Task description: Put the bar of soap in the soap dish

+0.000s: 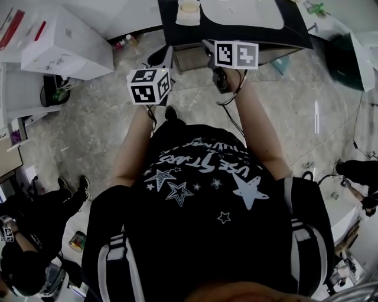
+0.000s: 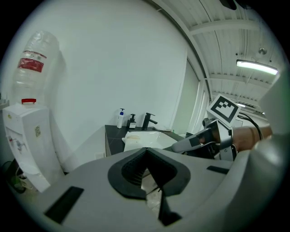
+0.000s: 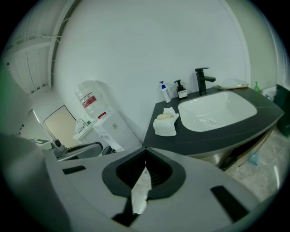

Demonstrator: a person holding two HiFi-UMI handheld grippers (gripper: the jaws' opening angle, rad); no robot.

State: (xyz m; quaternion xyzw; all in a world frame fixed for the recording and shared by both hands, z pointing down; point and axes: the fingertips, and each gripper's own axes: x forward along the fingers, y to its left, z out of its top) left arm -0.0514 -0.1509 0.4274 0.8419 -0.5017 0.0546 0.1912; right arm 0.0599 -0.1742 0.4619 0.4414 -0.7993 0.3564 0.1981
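Observation:
A white soap dish stands on the black counter left of the basin, with the pale yellow bar of soap lying in it. In the head view the soap dish and the bar of soap sit at the counter's left end, at the top. Both grippers hang over the floor, short of the counter. My left gripper is shut and holds nothing. My right gripper is shut too, also with nothing between its fingers. In the left gripper view the right gripper shows at the right.
A white basin with a black faucet fills the counter's middle, and two pump bottles stand behind the dish. A water dispenser stands left of the counter. Another person is at the lower left.

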